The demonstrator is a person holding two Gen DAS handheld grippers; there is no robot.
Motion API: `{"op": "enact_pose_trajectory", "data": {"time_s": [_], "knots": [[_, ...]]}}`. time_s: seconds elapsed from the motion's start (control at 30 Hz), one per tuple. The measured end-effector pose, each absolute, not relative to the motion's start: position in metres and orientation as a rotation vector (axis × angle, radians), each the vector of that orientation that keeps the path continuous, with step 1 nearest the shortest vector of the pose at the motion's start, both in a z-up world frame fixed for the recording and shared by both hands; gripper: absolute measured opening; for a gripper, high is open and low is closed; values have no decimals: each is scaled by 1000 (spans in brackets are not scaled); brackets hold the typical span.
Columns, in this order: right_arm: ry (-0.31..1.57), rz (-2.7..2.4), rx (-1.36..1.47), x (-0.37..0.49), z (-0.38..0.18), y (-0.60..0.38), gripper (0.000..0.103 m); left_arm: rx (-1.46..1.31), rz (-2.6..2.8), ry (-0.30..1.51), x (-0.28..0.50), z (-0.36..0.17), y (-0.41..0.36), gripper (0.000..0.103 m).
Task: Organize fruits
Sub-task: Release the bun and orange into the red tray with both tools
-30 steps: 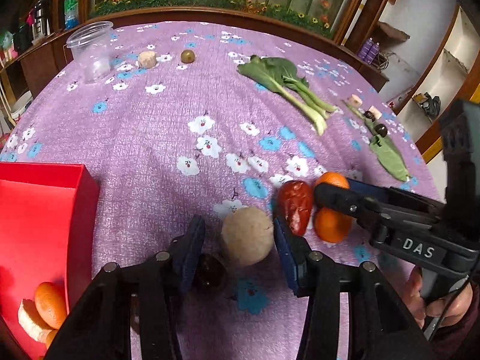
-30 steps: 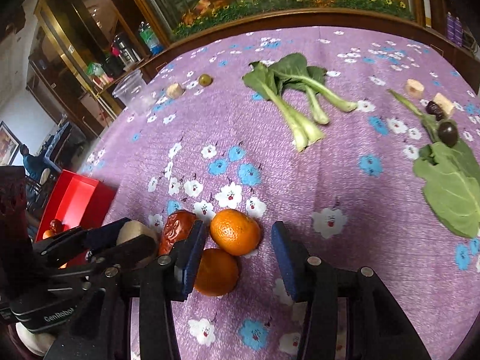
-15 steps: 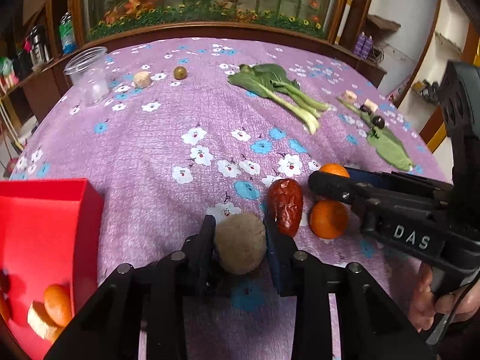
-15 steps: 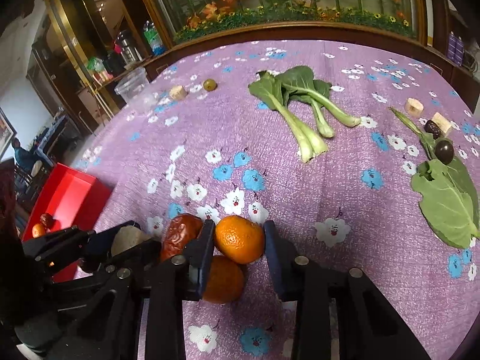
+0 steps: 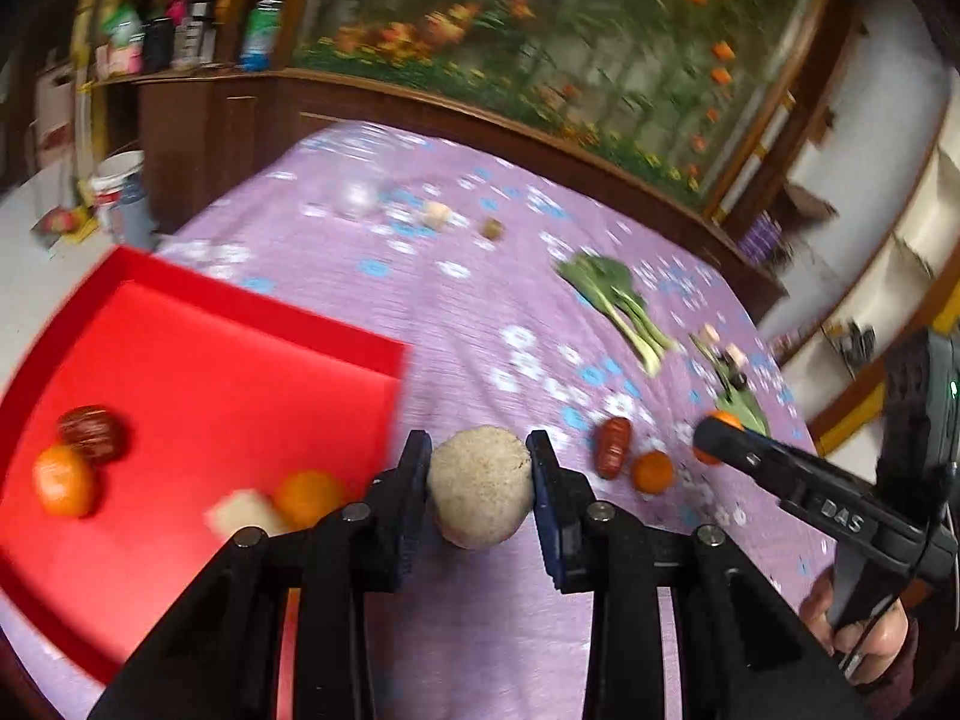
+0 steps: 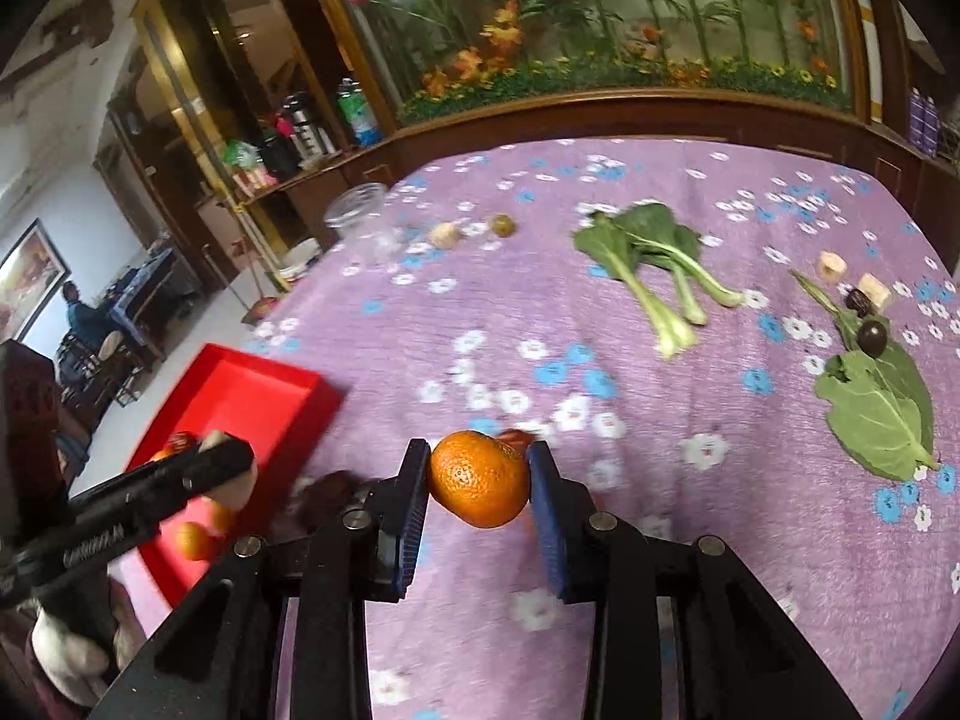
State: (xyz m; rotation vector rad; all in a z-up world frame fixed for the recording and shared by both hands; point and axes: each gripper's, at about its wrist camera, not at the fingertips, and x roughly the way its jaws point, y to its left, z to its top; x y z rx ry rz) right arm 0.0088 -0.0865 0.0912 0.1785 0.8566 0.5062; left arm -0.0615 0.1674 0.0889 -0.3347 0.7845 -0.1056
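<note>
Left hand-held gripper (image 5: 479, 483) clamps a tan ball (image 5: 480, 486) above the counter (image 5: 468, 312), just right of the red tray (image 5: 180, 360). Right hand-held gripper (image 6: 479, 480) grips an orange (image 6: 479, 477), right of the tray.

i'm in a lived-in home dining room: floral purple cloth on the tabletop (image 6: 690, 480), wooden display cabinet (image 6: 198, 138), big planted aquarium (image 6: 600, 18) behind.

Only one readable marking — white letters "DAS" on the black arm of the right gripper (image 5: 708, 447), seen from the left wrist, beside the purple tablecloth (image 5: 468, 312). On the left gripper (image 6: 231, 462), a white word along the arm — too blurred to read.
</note>
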Motion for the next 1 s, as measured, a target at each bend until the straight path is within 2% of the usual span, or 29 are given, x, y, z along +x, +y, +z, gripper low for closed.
{"op": "enact_pose_trajectory", "data": {"time_s": [0.43, 0.63, 1.0], "knots": [[919, 700, 103, -16, 98, 29, 36, -394, 157, 772, -100, 68, 267, 31], [956, 768, 24, -20, 84, 89, 36, -415, 188, 801, -99, 52, 287, 31], [984, 753, -22, 7, 64, 139, 36, -447, 167, 783, -103, 52, 296, 32]]}}
